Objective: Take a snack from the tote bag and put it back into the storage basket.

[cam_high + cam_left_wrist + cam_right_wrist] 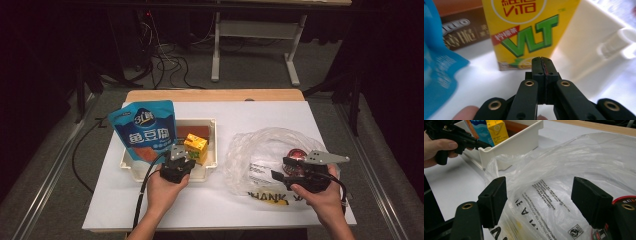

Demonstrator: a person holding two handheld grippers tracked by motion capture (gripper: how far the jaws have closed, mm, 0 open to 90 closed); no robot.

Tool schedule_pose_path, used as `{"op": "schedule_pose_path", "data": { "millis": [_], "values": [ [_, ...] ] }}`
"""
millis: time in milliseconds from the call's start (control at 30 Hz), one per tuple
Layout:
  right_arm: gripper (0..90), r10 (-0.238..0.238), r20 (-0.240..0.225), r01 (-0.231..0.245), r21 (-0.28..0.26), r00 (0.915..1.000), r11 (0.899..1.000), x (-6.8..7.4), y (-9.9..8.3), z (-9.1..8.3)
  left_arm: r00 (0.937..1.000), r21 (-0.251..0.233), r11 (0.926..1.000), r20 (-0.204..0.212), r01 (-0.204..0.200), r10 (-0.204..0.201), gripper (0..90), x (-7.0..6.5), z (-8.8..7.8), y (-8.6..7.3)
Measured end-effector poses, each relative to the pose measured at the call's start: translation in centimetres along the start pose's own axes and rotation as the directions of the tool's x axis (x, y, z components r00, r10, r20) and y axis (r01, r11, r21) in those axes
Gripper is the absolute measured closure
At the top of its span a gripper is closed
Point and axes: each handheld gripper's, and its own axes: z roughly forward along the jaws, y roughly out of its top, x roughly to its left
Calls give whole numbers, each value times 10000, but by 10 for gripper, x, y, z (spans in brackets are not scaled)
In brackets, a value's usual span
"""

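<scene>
The white table (210, 200) carries everything. The clear plastic bag (260, 150) with black print lies to the right of the white tray (212, 165), well apart from it, and something red (295, 154) shows inside the bag. The tray itself holds three things. The blue pouch (145, 130) stands tilted at the tray's left end. A brown box (196, 129) lies at the tray's back. The yellow drink carton (196, 147) stands upright near the tray's front right.

The left gripper (541, 62) is just in front of the carton, inside the tray, with its jaws pressed together and nothing between them. The right gripper (539, 195) is over the bag, far right of the tray, with its jaws wide apart and not pressing on the plastic.
</scene>
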Motion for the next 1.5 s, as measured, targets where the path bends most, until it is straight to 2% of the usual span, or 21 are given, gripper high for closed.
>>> {"op": "schedule_pose_path", "data": {
  "millis": [33, 67, 200, 267, 367, 433, 467, 533, 633, 700, 900, 1067, 1100, 1200, 1233, 1267, 1333, 1400, 1433, 1467, 1500],
  "values": [
    [297, 16, -2, -16, 7, 10000, 10000, 0, 0, 0, 9996, 60, 9998, 163, 213, -214, 900, 1, 1, 1],
    [297, 18, 0, -18, 13, 10000, 10000, 0, 0, 0, 9996, 60, 9996, 101, 277, -277, 900, 3, 2, 1],
    [298, 27, 1, -27, 8, 10000, 10000, -1, 0, 0, 9998, 240, 9996, 129, 173, -176, 900, 9, 8, -2],
    [298, 42, 2, -43, 52, 10000, 10000, 0, -1, 1, 9999, 108, 9999, -18, 110, -110, 900, 10, 8, -2],
    [298, 26, -8, -26, 72, 10000, 10000, 0, -1, 2, 9996, 51, 9996, 7, 286, -286, 900, 11, 10, 1],
    [298, 12, -21, -11, 92, 10000, 10000, 1, -1, 2, 9995, 119, 9995, 103, 292, -293, 900, 13, 12, 4],
    [298, -3, -22, 3, 80, 10000, 10000, 1, -1, 2, 9981, 117, 9987, 366, 489, -493, 900, 16, 15, 4],
    [299, 5, -16, -5, 92, 10000, 10000, 1, -1, 2, 9965, 200, 9979, 552, 621, -631, 900, 18, 18, 5],
    [299, 21, -21, -21, 102, 10000, 9999, 0, -2, 3, 9991, 486, 9984, 285, 303, -317, 893, 15, 23, 13],
    [299, 3, -38, -2, 136, 10000, 9999, 0, -2, 4, 9987, 583, 9978, 380, 311, -333, 889, 14, 25, 17],
    [301, 50, -12, -50, 94, 10000, 9999, -1, -2, 2, 9944, 611, 9937, 410, 944, -970, 896, 15, 35, 23],
    [302, 80, 13, -80, 126, 10000, 9999, -3, -3, 3, 9914, 581, 9915, 544, 1162, -1193, 896, 14, 42, 23],
    [302, 80, 17, -81, 139, 10000, 9999, -3, -4, 3, 9923, 511, 9933, 622, 1040, -1071, 880, 13, 43, 23],
    [302, 111, 29, -111, 100, 9999, 9999, -3, -4, 2, 9972, 339, 9978, 453, 574, -589, 851, 10, 38, 22],
    [302, 113, 46, -113, 81, 9999, 9999, -3, -4, 2, 9972, 339, 9978, 453, 574, -589, 857, 10, 38, 22],
    [302, 91, 42, -91, 44, 9999, 9999, -4, -4, 1, 9959, 127, 9966, 398, 813, -818, 865, 13, 29, 21],
    [302, 116, 58, -117, 50, 9999, 9999, -5, -4, 1, 9934, 74, 9938, 294, 1106, -1108, 899, 19, 20, 21],
    [302, 124, 62, -124, 41, 9999, 9999, -5, -3, 1, 9934, -24, 9944, -446, 1053, -1053, 900, 25, 17, 19],
    [302, 133, 62, -134, 52, 9999, 9999, -4, -3, 1, 9934, -24, 9944, -446, 1053, -1053, 900, 25, 17, 19],
    [302, 132, 70, -132, 46, 9999, 9999, -4, -3, 1, 9883, -198, 9900, -603, 1394, -1404, 900, 32, 18, 19],
    [302, 132, 70, -132, 46, 9999, 9999, -4, -3, 1, 9883, -198, 9900, -603, 1394, -1404, 900, 32, 18, 19]
  ]
}}
